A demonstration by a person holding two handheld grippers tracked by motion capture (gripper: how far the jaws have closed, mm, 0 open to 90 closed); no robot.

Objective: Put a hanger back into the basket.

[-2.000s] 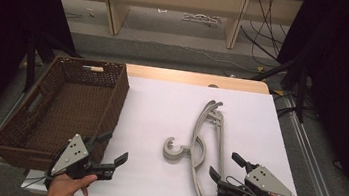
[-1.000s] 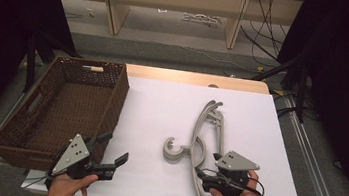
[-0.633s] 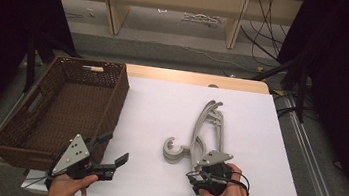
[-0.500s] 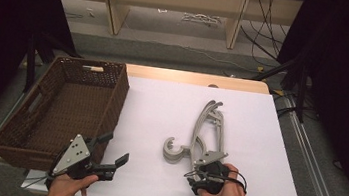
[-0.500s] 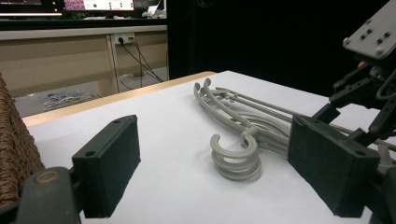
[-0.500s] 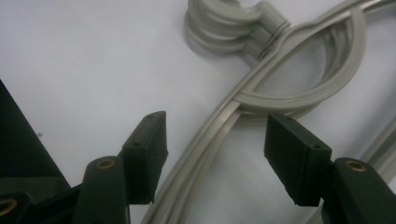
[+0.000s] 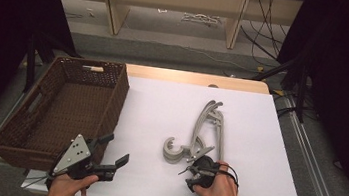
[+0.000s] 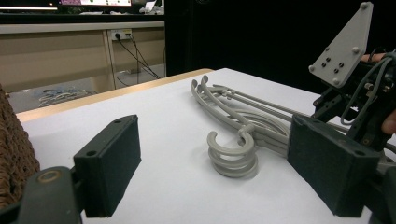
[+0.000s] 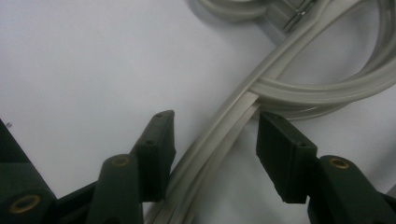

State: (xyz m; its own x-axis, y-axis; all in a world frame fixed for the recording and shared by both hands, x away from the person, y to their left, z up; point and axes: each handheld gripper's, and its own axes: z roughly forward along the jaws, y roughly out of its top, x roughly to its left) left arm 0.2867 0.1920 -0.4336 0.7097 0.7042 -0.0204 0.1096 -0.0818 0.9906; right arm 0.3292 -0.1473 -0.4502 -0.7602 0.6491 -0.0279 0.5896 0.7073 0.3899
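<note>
Right gripper view: the right gripper is seen with its jaws partly spread and lately closing, straddling the arms of the grey hangers; the pads are not yet pressed on them. The stacked hangers lie on the white table, right of the wicker basket. The left gripper is held spread at the near edge. A slip is judged likely if a single arm of the bundle is pinched, leaving the rest behind
</note>
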